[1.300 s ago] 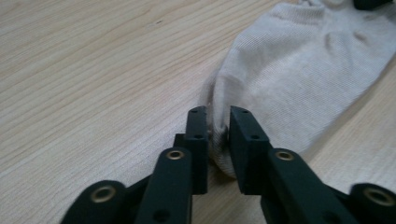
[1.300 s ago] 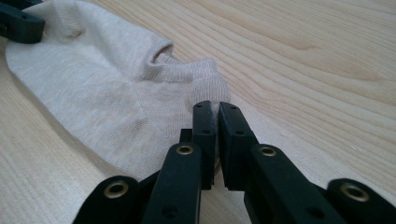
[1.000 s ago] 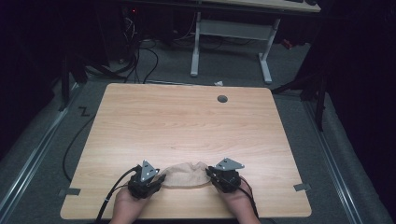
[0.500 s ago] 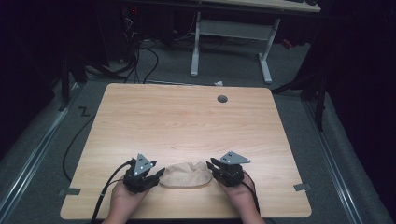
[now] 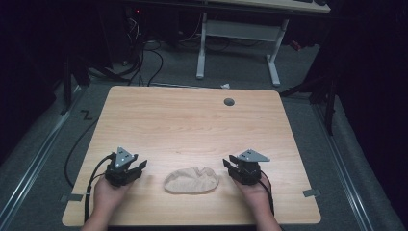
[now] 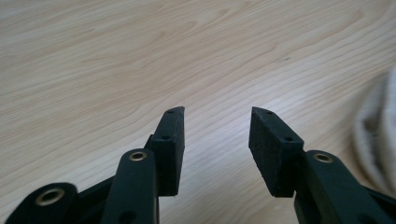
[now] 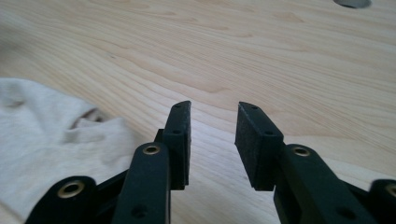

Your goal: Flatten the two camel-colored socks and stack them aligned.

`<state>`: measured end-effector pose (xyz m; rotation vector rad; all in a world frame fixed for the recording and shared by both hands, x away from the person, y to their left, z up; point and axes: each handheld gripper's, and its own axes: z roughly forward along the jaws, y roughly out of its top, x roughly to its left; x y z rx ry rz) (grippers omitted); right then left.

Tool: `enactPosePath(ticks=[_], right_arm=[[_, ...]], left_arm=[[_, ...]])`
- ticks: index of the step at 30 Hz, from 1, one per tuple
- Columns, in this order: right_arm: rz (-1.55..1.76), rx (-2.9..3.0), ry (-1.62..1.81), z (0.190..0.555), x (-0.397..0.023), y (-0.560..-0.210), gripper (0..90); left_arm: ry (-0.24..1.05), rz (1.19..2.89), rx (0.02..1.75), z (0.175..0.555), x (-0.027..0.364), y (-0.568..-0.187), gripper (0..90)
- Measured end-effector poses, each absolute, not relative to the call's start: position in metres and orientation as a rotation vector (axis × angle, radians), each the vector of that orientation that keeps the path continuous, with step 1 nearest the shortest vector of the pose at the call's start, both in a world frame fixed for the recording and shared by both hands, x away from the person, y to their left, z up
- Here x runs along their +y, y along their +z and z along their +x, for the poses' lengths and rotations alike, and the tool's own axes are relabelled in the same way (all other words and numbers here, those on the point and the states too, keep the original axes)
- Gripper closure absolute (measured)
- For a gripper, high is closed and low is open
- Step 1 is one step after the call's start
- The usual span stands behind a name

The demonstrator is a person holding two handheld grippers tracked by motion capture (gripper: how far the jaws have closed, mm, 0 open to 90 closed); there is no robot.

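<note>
1. Beige cloth (image 5: 191,180): lies bunched in a flat oval near the front edge of the wooden table (image 5: 192,125), between the two grippers and apart from both.
2. Left gripper (image 5: 137,168): held in the person's left hand (image 5: 108,195) off the cloth's left end, with bare wood between. Jaws apart, nothing between them; wood grain alone in the gap in the left gripper view (image 6: 215,135). Barely any change in their spread in the last moments.
3. Same cloth (image 6: 378,140) at the right edge of the left gripper view, pale and ribbed, clear of the pads.
4. Right gripper (image 5: 229,166): held in the right hand (image 5: 255,192) off the cloth's right end, near it yet not touching. Jaws apart and have just been opening; nothing between them, only bare table in the gap (image 7: 212,140).
5. Cloth (image 7: 51,140) at the lower left of the right gripper view, creased, just beside the nearer jaw and outside the gap.
6. Round grey grommet (image 5: 229,102) set in the tabletop near the far edge, well apart from the cloth.
</note>
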<state>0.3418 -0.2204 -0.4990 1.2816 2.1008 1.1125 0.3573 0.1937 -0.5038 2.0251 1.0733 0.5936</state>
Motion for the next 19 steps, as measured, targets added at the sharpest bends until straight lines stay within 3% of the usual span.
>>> enactPosePath(ticks=[5, 10, 19], right_arm=[[1.350, 2.039, 1.079, 0.341, -0.232, -0.509, 59.5], [1.368, 2.014, 1.035, 0.333, -0.243, -0.520, 59.0], [1.392, 2.005, 1.024, 0.333, -0.245, -0.521, 58.9]], left_arm=[[0.580, 2.021, 1.105, 0.347, 0.214, -0.521, 53.7], [0.538, 2.018, 1.151, 0.351, 0.229, -0.527, 53.6], [0.524, 2.032, 1.131, 0.349, 0.224, -0.529, 53.6]])
